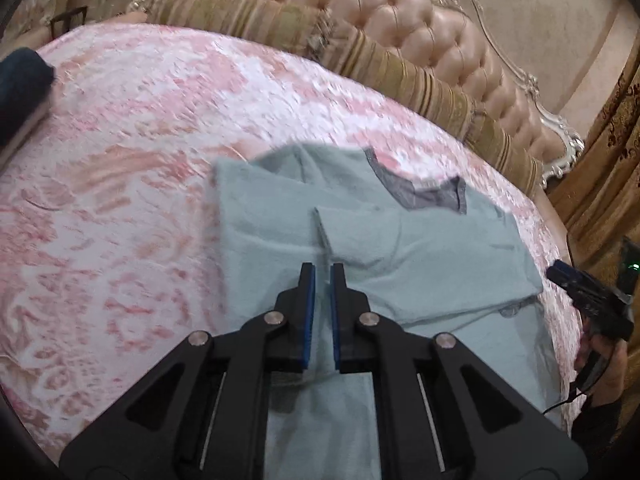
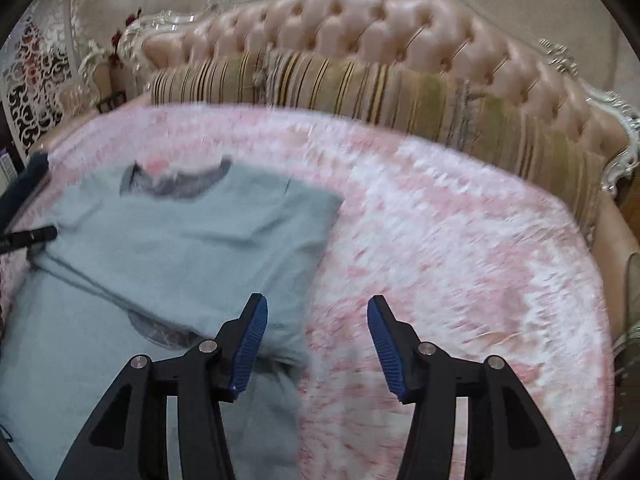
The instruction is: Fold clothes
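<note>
On the pink-and-white patterned bedspread (image 1: 140, 128), a pale blue knit sweater with a grey neckline (image 1: 400, 240) lies partly folded.
Left gripper (image 1: 322, 272) hovers over the cloth, jaws nearly shut, apparently empty; right gripper (image 2: 316, 320) stands about half open at the sweater's edge, gripping nothing. Risk, as I judge it: closing here could catch a single layer or the bedspread, dragging the fold askew.
</note>
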A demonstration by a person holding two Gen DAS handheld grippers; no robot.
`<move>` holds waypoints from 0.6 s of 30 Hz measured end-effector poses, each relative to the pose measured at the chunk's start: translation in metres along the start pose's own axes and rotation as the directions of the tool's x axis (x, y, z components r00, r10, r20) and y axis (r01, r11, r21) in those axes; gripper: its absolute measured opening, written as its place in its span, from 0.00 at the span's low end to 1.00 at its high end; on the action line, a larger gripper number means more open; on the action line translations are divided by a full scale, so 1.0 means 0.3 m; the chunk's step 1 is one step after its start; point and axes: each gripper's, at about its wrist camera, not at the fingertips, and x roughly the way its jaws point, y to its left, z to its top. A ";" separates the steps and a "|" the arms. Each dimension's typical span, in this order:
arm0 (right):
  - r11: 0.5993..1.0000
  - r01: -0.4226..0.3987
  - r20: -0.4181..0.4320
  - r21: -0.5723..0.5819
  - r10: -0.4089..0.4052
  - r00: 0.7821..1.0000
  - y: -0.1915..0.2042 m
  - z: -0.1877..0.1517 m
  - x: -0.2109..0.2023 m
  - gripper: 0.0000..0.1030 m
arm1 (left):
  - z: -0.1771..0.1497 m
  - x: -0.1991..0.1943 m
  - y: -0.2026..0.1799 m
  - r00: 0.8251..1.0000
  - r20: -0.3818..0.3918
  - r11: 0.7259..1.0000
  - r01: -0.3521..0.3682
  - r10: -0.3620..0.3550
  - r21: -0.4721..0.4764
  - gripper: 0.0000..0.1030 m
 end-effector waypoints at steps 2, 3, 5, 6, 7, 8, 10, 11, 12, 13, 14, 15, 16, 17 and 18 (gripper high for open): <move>1.000 -0.003 0.025 0.002 0.003 1.000 -0.004 0.026 -0.035 0.52 | 0.012 -0.039 0.005 0.999 0.045 1.000 0.015 -0.015 -0.001 0.09; 1.000 -0.006 0.038 0.003 0.006 0.999 -0.004 0.039 -0.050 0.52 | 0.021 -0.067 -0.002 0.996 0.087 1.000 0.027 -0.027 0.006 0.09; 0.999 -0.051 0.052 0.014 0.050 0.997 0.018 0.065 -0.055 0.54 | 0.031 -0.078 -0.040 0.994 0.103 0.998 0.037 -0.041 0.047 0.08; 0.996 -0.086 0.052 0.022 0.085 0.995 0.037 0.075 -0.044 0.54 | 0.037 -0.065 -0.067 0.996 0.086 0.997 0.025 -0.032 0.080 0.08; 0.991 -0.129 0.045 0.027 0.128 0.991 0.064 0.084 -0.024 0.54 | 0.043 -0.047 -0.094 0.998 0.068 0.994 0.008 -0.016 0.113 0.09; 0.986 -0.164 0.030 0.025 0.163 0.986 0.095 0.091 0.003 0.54 | 0.045 -0.010 -0.124 0.999 0.036 0.989 -0.005 0.000 0.148 0.09; 0.986 -0.167 -0.012 0.008 0.167 0.986 0.137 0.088 0.063 0.54 | 0.045 0.058 -0.168 0.999 -0.020 0.978 -0.031 0.036 0.206 0.09; 0.987 -0.163 -0.033 -0.002 0.162 0.986 0.156 0.085 0.095 0.54 | 0.037 0.084 -0.172 0.997 -0.036 0.973 -0.063 0.073 0.224 0.09; 0.987 -0.159 -0.055 -0.013 0.158 0.986 0.175 0.082 0.126 0.54 | 0.028 0.110 -0.176 0.993 -0.051 0.966 -0.094 0.109 0.241 0.09; 0.989 -0.147 -0.070 -0.012 0.146 0.987 0.179 0.073 0.148 0.54 | 0.019 0.126 -0.164 0.992 -0.060 0.966 -0.096 0.113 0.239 0.08; 0.990 -0.138 -0.080 -0.004 0.137 0.987 0.169 0.063 0.160 0.54 | 0.015 0.120 -0.153 0.994 -0.050 0.969 -0.082 0.096 0.232 0.08; 0.991 -0.135 -0.090 0.001 0.135 0.987 0.157 0.054 0.171 0.54 | 0.018 0.115 -0.140 0.995 -0.058 0.974 -0.071 0.085 0.214 0.08; 0.990 -0.139 -0.089 0.001 0.138 0.986 0.148 0.048 0.175 0.53 | 0.021 0.111 -0.128 0.995 -0.066 0.979 -0.059 0.073 0.195 0.08; 0.989 -0.146 -0.080 -0.004 0.145 0.986 0.142 0.045 0.176 0.53 | 0.020 0.109 -0.110 0.997 -0.066 0.985 -0.034 0.046 0.169 0.07; 0.989 -0.148 -0.075 -0.010 0.147 0.986 0.140 0.044 0.175 0.53 | 0.018 0.108 -0.092 0.998 -0.065 0.990 -0.009 0.018 0.142 0.07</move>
